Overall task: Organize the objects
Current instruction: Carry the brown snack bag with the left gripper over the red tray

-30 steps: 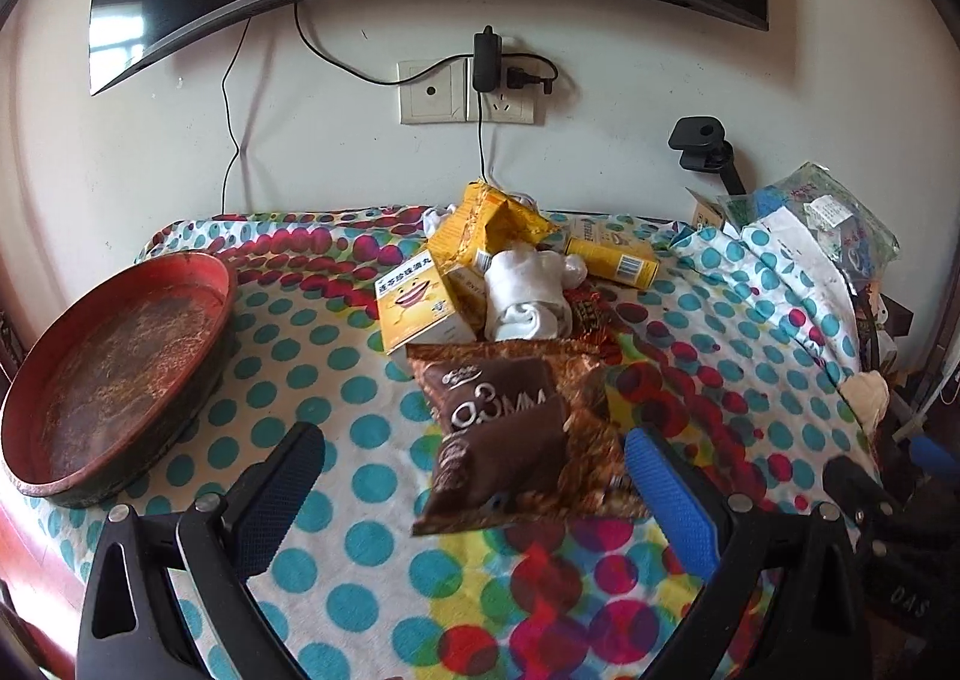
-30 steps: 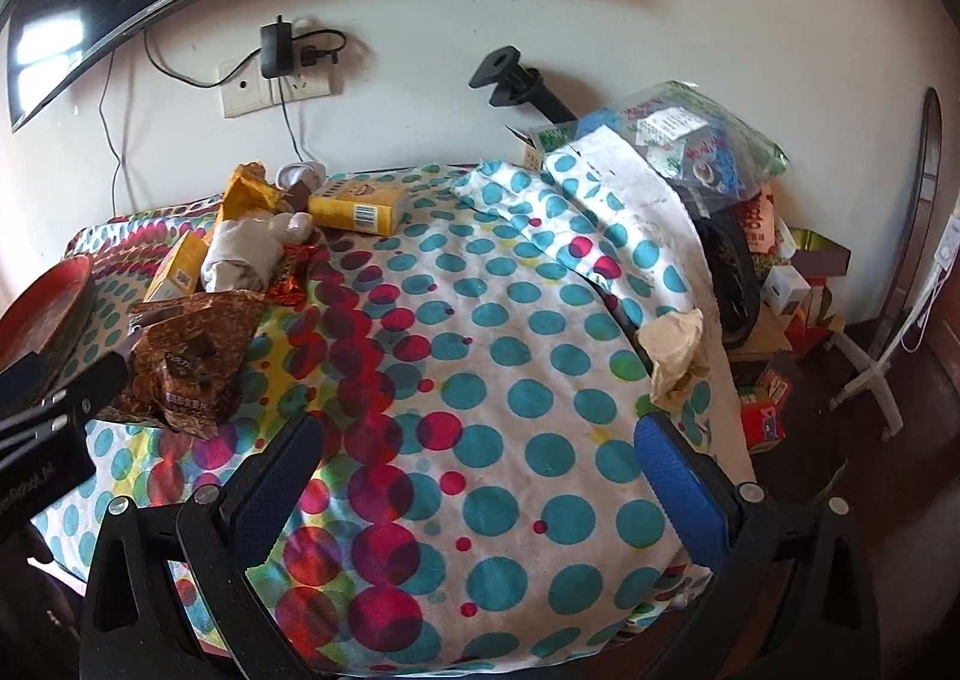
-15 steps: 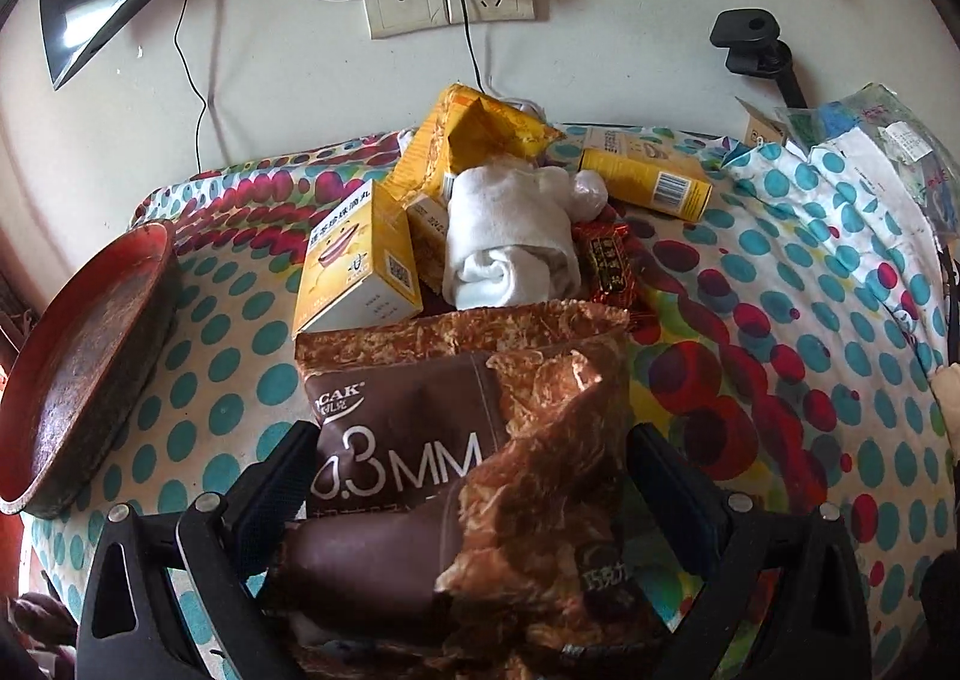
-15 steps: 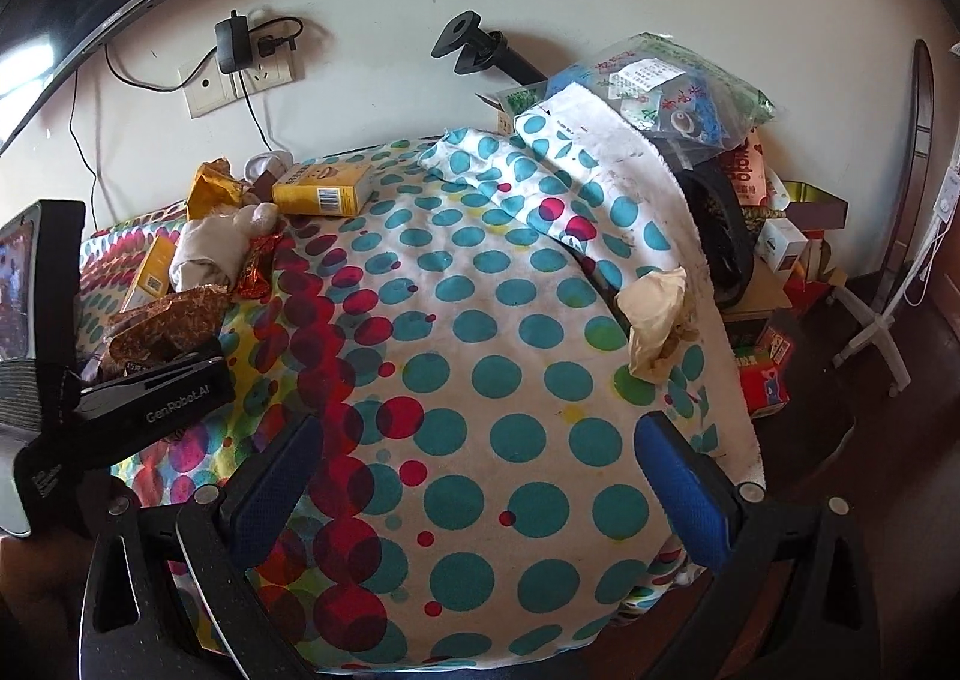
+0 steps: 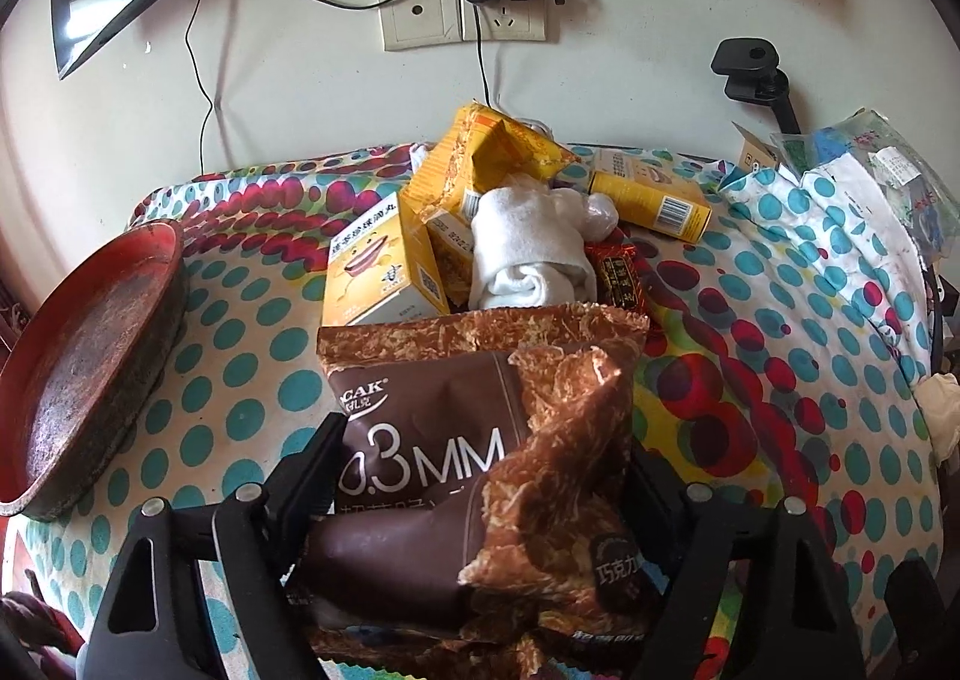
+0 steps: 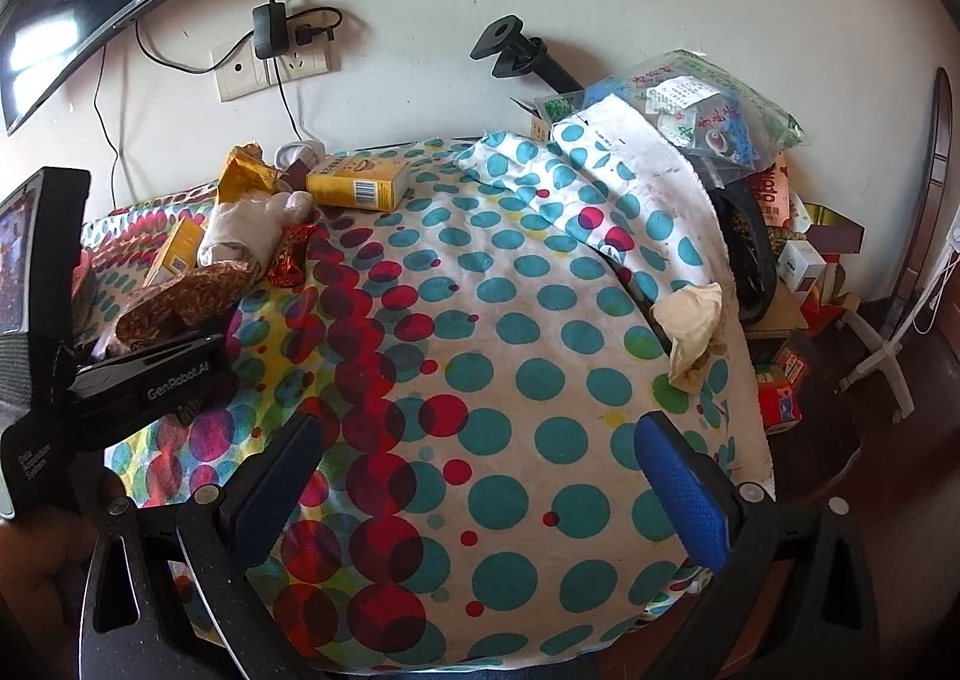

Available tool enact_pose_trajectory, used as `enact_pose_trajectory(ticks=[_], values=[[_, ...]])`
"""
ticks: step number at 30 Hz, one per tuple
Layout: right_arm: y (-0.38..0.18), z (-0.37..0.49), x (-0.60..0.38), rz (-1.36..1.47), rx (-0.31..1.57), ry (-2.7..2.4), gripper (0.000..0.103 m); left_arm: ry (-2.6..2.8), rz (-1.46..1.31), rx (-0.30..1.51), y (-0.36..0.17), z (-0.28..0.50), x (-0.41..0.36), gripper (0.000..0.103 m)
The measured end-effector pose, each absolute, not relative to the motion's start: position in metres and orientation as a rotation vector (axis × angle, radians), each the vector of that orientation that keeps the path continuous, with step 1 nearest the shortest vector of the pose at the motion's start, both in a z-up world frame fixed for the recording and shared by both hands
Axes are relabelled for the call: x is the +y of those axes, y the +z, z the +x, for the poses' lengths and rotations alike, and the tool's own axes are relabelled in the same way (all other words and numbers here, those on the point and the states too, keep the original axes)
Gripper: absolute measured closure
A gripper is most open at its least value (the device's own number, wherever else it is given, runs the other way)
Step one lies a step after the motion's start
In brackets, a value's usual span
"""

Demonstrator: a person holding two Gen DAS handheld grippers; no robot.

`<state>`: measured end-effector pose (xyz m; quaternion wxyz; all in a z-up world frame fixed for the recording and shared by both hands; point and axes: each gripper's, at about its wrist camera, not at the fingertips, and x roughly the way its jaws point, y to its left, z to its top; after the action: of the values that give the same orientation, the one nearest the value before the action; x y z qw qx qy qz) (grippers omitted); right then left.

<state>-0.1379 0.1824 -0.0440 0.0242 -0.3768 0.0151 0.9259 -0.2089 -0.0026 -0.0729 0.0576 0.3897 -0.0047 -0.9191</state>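
Now: grasping the brown snack bag (image 5: pixel 480 470).
Left gripper (image 5: pixel 480 500) fingers pinch the bag between them; right gripper (image 6: pixel 480 476) gapes, empty. Next, likely: lift toward red tray (image 5: pixel 90 344), left of fingers.

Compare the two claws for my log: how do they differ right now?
The left claw is closed around the brown snack bag; the right claw is open and holds nothing. The left one sits by the pile of boxes; the right one hangs over bare polka-dot cloth. Both point toward the wall.
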Motion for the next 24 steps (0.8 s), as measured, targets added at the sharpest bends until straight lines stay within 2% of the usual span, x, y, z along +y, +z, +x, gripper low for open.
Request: enact_pose_trajectory(ticks=[5,16,24], values=[[-0.044,-0.136,0.171,-1.124,-0.041,2.894,0.0,-2.814,1.131,-0.005,-0.063,-0.191,-0.021,0.02],[-0.051,-0.149,0.12,-1.141,-0.106,3.047,0.0,-2.851,1.029,-0.051,-0.038,-0.148,-0.081,0.022],[-0.046,-0.192,0.063,-1.169,-0.283,3.113,0.0,-2.813,0.961,0.03,-0.026,-0.133,-0.144,0.022]])
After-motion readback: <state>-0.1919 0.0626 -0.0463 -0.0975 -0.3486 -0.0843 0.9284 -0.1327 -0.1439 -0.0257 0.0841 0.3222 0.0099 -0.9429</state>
